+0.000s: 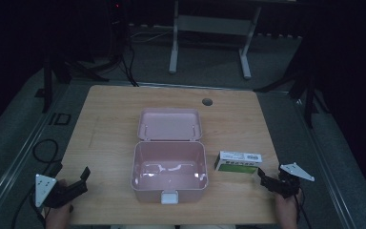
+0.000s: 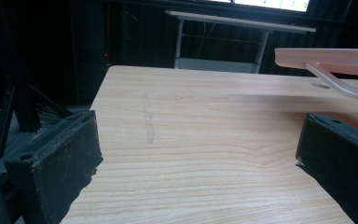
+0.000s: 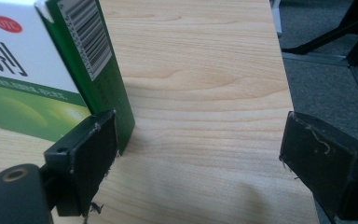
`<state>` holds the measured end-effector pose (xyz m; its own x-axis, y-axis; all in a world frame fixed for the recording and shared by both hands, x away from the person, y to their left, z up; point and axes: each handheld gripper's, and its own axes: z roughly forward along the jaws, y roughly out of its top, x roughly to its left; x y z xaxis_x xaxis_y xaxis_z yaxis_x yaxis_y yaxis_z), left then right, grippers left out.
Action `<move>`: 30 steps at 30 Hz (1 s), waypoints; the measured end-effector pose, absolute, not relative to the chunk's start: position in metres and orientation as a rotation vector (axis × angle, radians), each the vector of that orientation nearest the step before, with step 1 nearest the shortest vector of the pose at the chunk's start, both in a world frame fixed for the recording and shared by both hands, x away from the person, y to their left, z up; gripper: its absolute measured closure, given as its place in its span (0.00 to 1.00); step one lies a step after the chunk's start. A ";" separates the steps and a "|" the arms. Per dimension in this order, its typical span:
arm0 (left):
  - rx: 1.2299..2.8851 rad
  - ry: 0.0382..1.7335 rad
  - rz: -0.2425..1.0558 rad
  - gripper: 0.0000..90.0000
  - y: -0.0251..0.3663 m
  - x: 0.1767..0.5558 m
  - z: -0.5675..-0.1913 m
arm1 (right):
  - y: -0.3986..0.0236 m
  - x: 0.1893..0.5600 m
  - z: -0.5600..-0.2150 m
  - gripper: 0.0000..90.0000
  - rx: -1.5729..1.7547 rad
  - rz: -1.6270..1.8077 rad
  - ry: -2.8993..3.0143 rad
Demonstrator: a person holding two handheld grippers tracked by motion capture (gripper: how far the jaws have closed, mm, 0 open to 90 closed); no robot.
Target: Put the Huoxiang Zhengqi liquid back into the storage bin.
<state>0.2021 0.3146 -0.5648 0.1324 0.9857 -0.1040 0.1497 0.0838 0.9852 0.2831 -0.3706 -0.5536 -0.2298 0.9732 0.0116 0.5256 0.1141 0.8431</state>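
Observation:
A pink box (image 1: 169,171) stands open at the table's front middle, its lid (image 1: 170,124) lying flat behind it. A white and green carton (image 1: 238,161) lies to its right. My right gripper (image 1: 265,179) is open just right of the carton; in the right gripper view its left jaw sits beside the carton's green end (image 3: 98,60), nothing between the pads. My left gripper (image 1: 82,179) stands open at the front left corner, over bare wood (image 2: 196,154). The pink box's rim (image 2: 335,58) shows at the right of the left gripper view.
The wooden table (image 1: 109,124) has a round cable hole (image 1: 207,101) near its back edge. A white desk frame (image 1: 209,28) stands on the floor behind. Dark stands flank the table on both sides. The table's right edge lies close to my right gripper.

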 end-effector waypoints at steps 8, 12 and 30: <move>1.304 1.252 0.964 0.00 0.315 0.202 -0.565 | -0.374 0.287 -0.553 0.12 1.486 0.979 1.925; 1.303 1.252 0.964 0.00 0.315 0.202 -0.565 | -0.375 0.288 -0.546 0.12 1.430 0.928 2.045; 1.304 1.253 0.963 0.00 0.315 0.202 -0.565 | -0.364 0.286 -0.531 0.12 1.072 0.609 2.610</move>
<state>0.2022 0.3149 -0.5647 0.1312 0.9856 -0.1063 0.1508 0.0861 0.9848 0.2863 -0.3639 -0.5311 -0.6964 0.7138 -0.0741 0.6072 0.6411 0.4694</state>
